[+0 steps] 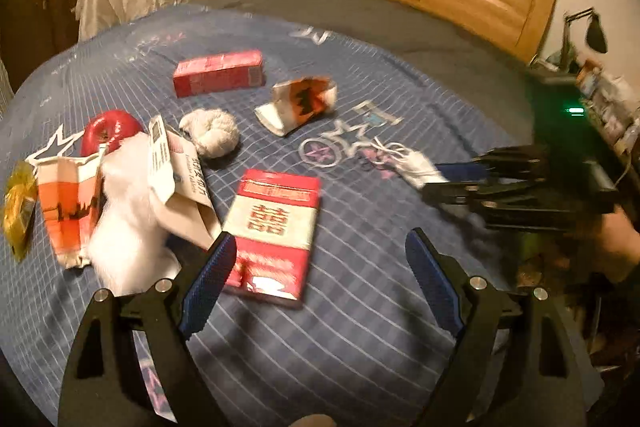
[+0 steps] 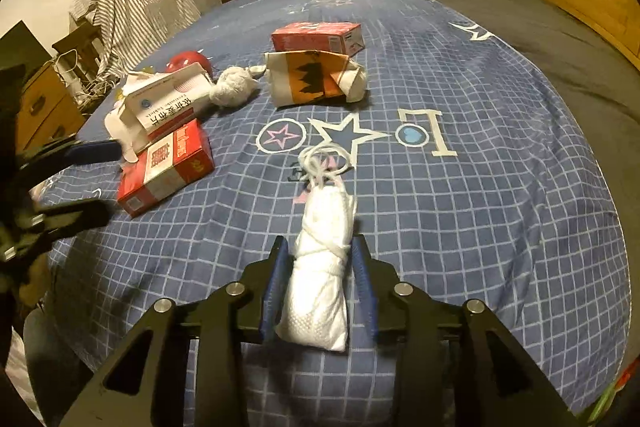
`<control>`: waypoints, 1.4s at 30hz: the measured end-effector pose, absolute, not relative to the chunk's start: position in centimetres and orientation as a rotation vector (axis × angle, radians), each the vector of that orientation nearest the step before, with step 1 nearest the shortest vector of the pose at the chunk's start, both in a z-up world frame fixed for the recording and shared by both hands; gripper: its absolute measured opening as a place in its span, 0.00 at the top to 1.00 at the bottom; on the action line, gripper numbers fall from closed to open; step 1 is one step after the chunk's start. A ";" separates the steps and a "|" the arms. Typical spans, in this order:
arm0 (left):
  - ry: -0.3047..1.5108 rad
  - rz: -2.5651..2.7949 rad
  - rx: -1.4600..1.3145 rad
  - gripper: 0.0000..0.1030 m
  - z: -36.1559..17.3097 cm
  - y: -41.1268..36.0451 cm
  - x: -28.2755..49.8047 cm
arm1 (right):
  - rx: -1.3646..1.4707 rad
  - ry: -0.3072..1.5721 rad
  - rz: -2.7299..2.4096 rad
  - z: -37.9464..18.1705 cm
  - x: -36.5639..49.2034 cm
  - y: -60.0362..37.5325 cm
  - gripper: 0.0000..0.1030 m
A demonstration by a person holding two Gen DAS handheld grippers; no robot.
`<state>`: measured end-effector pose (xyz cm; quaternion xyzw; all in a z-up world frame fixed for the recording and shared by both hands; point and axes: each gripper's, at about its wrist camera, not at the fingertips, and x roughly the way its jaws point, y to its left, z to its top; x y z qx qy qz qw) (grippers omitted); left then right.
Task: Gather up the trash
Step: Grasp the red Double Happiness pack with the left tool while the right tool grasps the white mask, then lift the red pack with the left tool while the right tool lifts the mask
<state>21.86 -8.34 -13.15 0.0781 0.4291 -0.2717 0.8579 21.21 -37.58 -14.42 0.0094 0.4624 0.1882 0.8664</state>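
Your right gripper (image 2: 320, 267) is squeezing the rolled white mask (image 2: 320, 291) on the blue bed cover (image 2: 480, 207). Your left gripper (image 1: 320, 255) is wide apart over the red and white box (image 1: 276, 227).

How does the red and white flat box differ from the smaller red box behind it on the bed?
The red and white flat box is wide and thin, with a white band and red characters; the smaller red box is almost all red and narrower. The flat box lies nearer the left claw. Both rest on the blue checked bedcover.
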 end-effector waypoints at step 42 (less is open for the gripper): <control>0.700 -0.202 0.029 0.48 -8.4 -2.6 15.0 | 0.022 0.602 0.312 -6.7 15.0 -32.6 0.73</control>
